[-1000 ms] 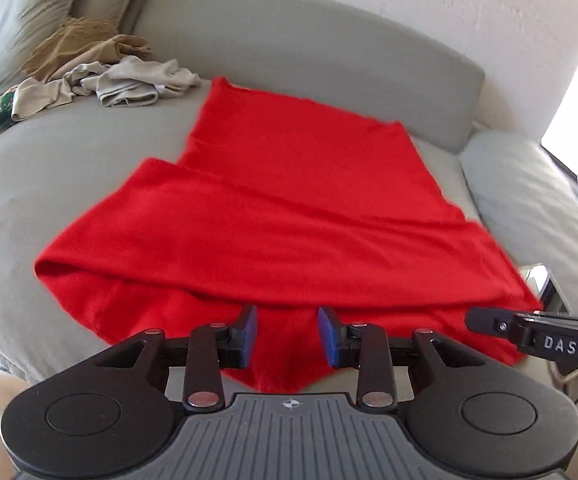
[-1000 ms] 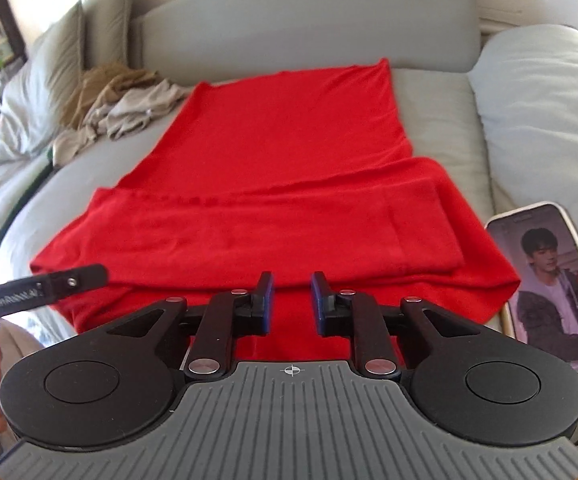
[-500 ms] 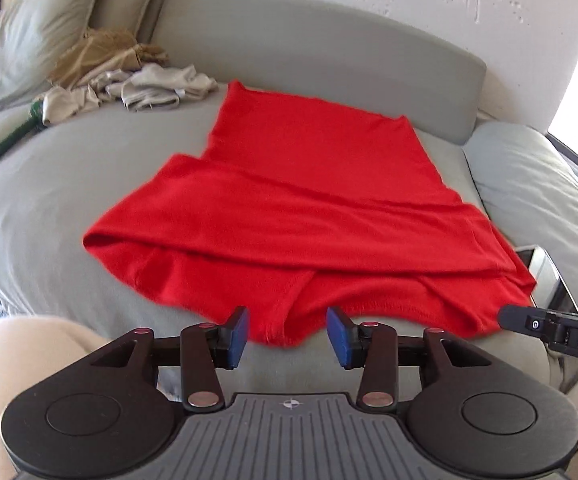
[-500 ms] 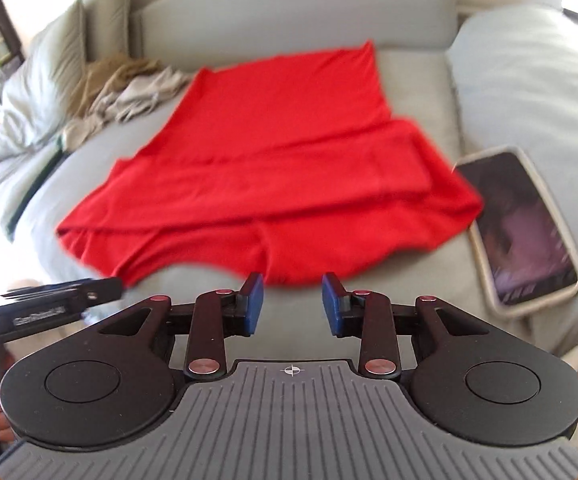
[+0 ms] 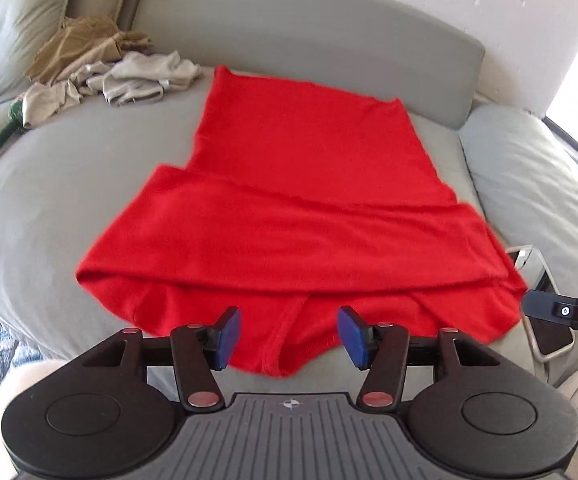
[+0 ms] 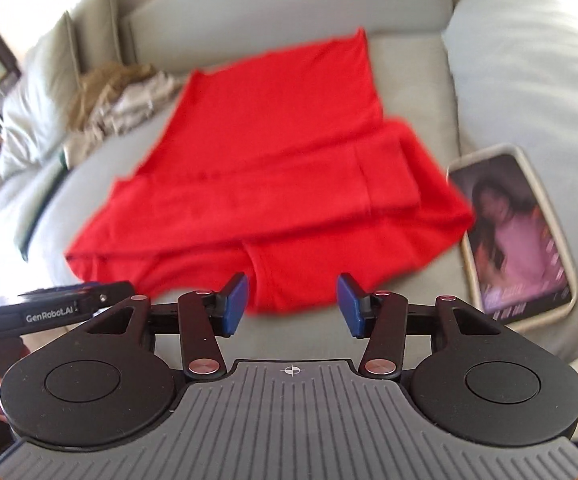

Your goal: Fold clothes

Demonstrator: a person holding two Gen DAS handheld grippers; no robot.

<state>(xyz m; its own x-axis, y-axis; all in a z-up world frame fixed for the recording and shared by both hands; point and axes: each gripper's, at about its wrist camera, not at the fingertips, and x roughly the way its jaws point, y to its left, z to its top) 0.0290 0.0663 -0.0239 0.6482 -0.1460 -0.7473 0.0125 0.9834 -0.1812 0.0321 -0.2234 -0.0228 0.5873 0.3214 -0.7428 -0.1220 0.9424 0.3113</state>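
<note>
A red garment (image 5: 297,216) (image 6: 277,184) lies flat on the grey sofa seat (image 5: 49,192), its near part folded across into a wide band. My left gripper (image 5: 289,338) hovers above the garment's near hem. Its jaws are opening and nothing is between the blue pads. My right gripper (image 6: 292,306) also hangs over the near edge of the cloth, jaws opening and empty. Each gripper's tip shows at the edge of the other's view.
A pile of beige and tan clothes (image 5: 105,68) (image 6: 121,100) lies at the back left by a cushion (image 5: 13,20). A phone (image 6: 517,228) (image 5: 541,304) with a lit screen rests right of the garment. A grey pillow (image 5: 529,184) sits at the right.
Both grippers have let go of the red hem, opened wider and drawn up and back from the garment. The cloth now lies flat on the seat.
</note>
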